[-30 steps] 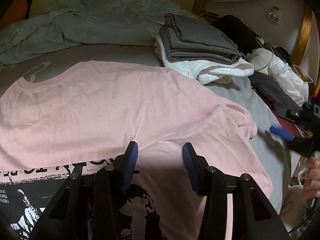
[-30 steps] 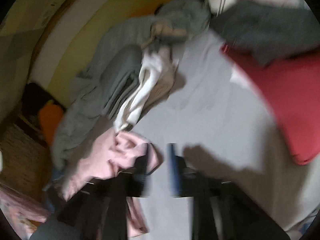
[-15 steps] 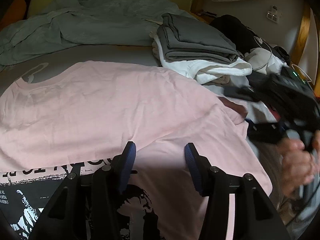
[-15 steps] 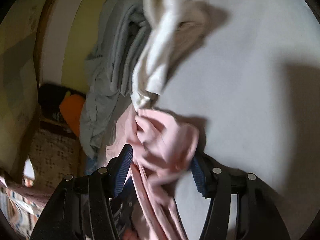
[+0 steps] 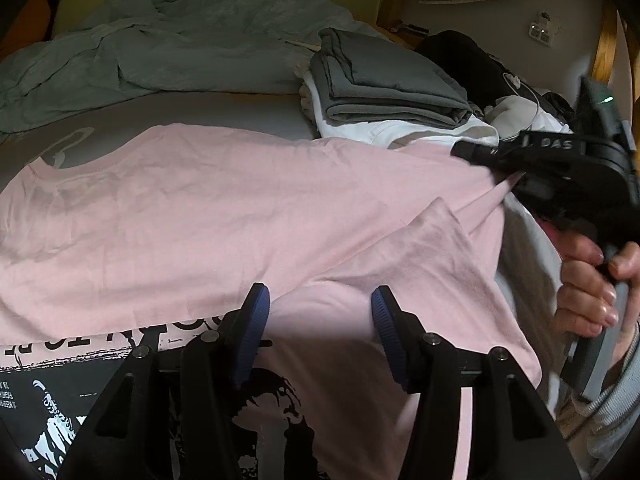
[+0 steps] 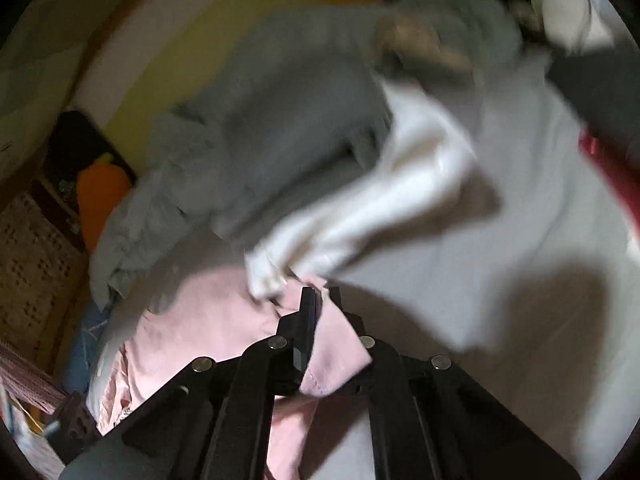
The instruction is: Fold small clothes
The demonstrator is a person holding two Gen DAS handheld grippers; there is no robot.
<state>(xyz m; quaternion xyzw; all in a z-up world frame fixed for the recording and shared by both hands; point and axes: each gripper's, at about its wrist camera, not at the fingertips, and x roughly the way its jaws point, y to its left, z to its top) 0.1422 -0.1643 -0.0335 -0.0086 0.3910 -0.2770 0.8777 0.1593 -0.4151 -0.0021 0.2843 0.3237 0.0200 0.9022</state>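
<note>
Grey bedsheet point(image 5: 224, 116) fills mid-frame under a spread pink cotton T-shirt point(image 5: 224, 208); right gripper point(image 6: 320, 300), just snapped shut, pinches its sleeve at right, left gripper point(image 5: 320, 312) hovers open below. Next, likely: carry the sleeve inward.

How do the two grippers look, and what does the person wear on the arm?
Both the left gripper and the right gripper are black, with silver bolts; ribbed blue pads line the left fingers. The sleeve is grey ribbed knit.
</note>
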